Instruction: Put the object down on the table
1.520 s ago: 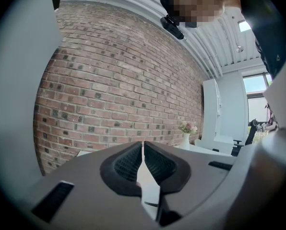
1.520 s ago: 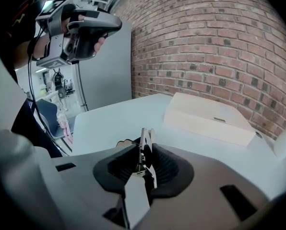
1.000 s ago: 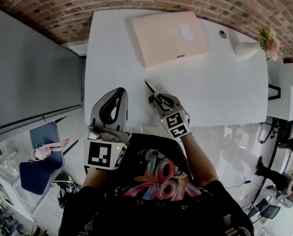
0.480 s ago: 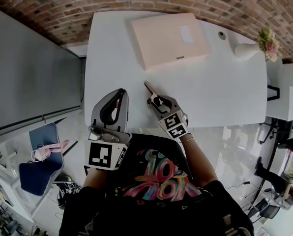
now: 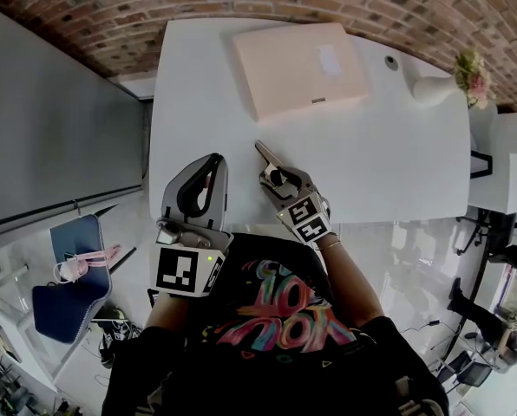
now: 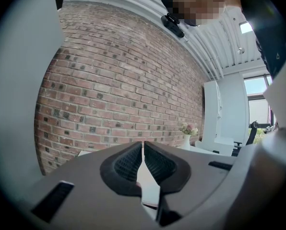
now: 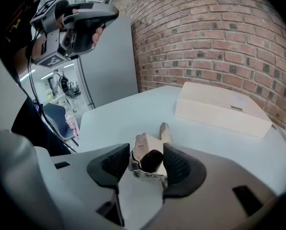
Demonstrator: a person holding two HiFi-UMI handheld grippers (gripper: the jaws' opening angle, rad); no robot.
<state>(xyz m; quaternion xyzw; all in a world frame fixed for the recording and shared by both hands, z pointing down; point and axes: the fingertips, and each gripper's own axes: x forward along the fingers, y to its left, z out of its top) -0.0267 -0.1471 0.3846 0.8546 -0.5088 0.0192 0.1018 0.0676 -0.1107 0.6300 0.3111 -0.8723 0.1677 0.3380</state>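
Note:
A small beige and metal clip-like object [image 5: 265,154] lies on the white table [image 5: 389,154] near its front edge, its pointed end facing the far side. My right gripper [image 5: 275,175] stands around its near end. In the right gripper view the object [image 7: 150,152] sits between the two pads and the jaws are opening, with a thin gap at the left pad. My left gripper [image 5: 208,165] hangs raised off the table's left front corner. Its pads [image 6: 128,163] meet at the tips with nothing between them.
A flat pale pink box [image 5: 297,66] lies at the back of the table. A white vase with flowers [image 5: 441,85] stands at the far right, with a small round fitting [image 5: 392,61] near it. A blue bag [image 5: 68,276] sits on the floor at the left.
The right gripper's jaws have spread wider round the object, which now rests on the table. The left gripper has hardly moved.

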